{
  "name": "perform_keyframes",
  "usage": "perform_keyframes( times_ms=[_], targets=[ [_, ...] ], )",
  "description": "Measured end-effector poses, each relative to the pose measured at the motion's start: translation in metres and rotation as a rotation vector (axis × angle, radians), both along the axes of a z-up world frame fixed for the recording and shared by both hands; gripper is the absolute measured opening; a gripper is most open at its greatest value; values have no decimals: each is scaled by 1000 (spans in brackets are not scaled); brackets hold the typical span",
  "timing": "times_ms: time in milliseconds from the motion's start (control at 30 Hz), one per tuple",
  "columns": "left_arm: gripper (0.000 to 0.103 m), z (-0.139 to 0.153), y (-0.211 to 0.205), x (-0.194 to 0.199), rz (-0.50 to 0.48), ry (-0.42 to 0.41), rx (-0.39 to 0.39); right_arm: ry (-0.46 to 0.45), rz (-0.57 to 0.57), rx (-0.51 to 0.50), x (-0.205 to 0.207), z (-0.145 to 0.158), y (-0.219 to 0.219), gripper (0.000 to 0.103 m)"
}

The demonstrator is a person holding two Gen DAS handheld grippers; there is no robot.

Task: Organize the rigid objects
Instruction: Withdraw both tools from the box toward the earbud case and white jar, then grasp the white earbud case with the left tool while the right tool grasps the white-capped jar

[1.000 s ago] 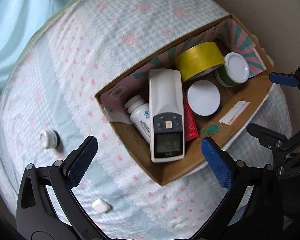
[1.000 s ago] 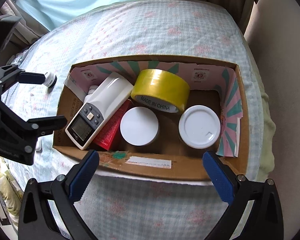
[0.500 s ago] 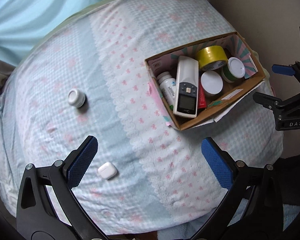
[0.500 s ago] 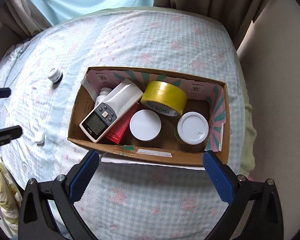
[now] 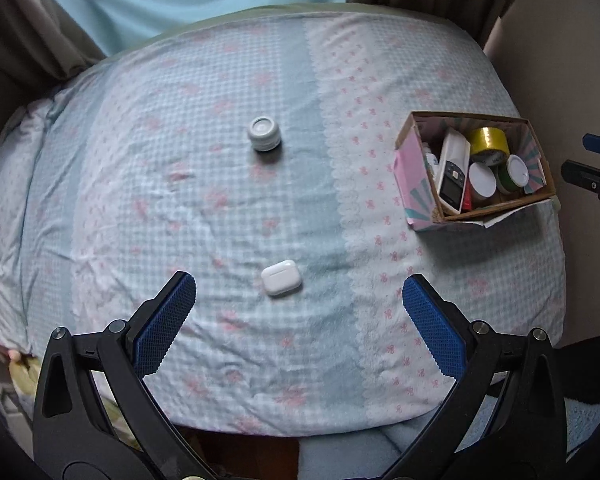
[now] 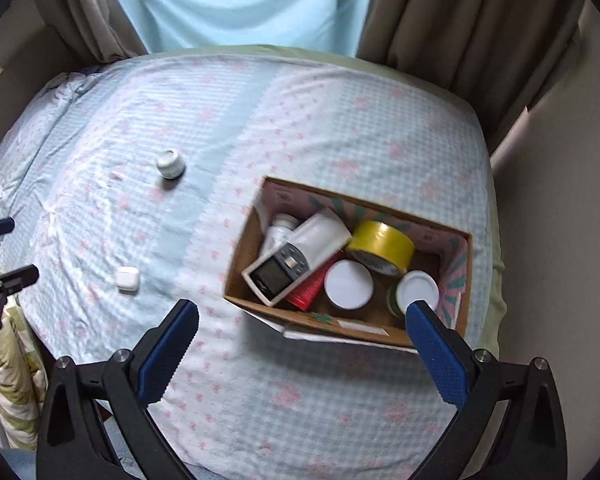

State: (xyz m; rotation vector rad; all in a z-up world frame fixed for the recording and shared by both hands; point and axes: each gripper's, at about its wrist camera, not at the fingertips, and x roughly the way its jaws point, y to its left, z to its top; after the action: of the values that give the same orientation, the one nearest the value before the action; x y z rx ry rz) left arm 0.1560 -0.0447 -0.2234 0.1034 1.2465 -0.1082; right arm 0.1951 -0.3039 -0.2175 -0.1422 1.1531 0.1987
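Here both tongs, left point(image 5: 299, 306) and right point(image 6: 302, 334), gape empty above the bedspread point(image 5: 220, 208), the box point(image 6: 466, 280) near its right edge.

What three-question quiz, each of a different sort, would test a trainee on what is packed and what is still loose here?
1. True or false: the white earbud case lies inside the cardboard box.
2. Which item stands on the bedspread farther from the left gripper than the earbud case? A) yellow tape roll B) small white jar C) red box
3. Fill in: both grippers' jaws are ____.

Key
1. False; it lies on the bedspread outside the box.
2. B, the small white jar; the yellow tape roll is in the box.
3. Open; the right gripper holds nothing either.
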Motion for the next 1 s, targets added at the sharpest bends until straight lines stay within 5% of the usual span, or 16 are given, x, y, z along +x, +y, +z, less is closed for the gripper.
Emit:
perform_keyframes(
  times_ms=[333,667,1000],
  targets=[
    [103,-70,59,-13,268,75,-134,15,117,57,48,-9,92,103],
    [102,-164,67,2,493,145,-195,125,258,62,126,-83,181,103],
    [94,-249,47,15,539,128,-146,56,369,96,178,-173,234,103]
  ],
)
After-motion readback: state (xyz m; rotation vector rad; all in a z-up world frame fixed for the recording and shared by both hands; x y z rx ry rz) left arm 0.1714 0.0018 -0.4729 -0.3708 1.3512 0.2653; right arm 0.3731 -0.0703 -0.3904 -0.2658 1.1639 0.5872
